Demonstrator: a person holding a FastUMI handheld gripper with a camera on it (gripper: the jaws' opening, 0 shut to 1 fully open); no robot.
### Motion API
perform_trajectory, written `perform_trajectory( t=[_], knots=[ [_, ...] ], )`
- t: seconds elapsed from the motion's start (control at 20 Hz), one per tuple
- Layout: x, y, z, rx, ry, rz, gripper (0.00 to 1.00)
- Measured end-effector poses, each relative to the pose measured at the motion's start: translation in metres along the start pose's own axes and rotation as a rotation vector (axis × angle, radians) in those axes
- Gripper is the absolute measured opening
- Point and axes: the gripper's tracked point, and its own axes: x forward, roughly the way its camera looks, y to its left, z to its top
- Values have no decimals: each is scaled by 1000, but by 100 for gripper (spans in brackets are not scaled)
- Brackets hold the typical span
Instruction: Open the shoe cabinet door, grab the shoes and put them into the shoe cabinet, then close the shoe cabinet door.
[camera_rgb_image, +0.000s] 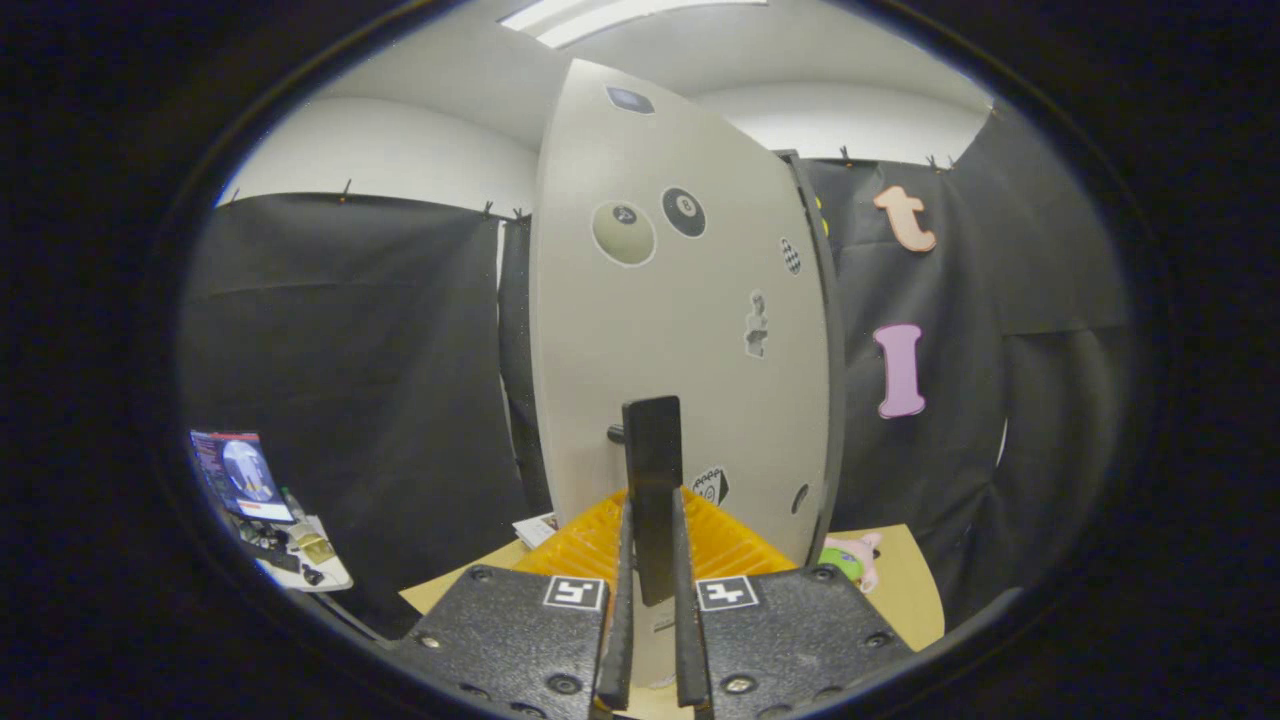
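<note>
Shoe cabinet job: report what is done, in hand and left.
Done: nothing that shows. In hand: the hand-held gripper is shut on the black handle of the shoe cabinet door, seen nearly edge-on, swinging open or shut, I cannot tell which. Left: unclear; I see no shoes.

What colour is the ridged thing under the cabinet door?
Orange; the ridged tray shows in the gripper view, behind the tongs, shut on the door's handle.

You have one gripper (652, 560) with two fingers (619, 620), both pressed against one dark handle (652, 480) on one pale cabinet door (680, 330). On that door you can count two round ball stickers (624, 233), plus several smaller stickers too small to tell apart. One orange tray (720, 545) and one soft toy (852, 558) sit on one table (910, 590).
</note>
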Motion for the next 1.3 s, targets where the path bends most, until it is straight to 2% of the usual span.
perform_trajectory(
  t=[0.35, 0.65, 0.9, 1.1, 1.3],
  knots=[
    [-25, -34, 1, 22, -32, -56, 15],
    [-45, -86, 4, 13, -76, -195, 9],
    [-59, -145, 11, 16, -111, -358, 5],
    [-56, -137, 11, 76, -119, -264, 5],
    [-69, -139, 6, 32, -134, -340, 6]
  ],
)
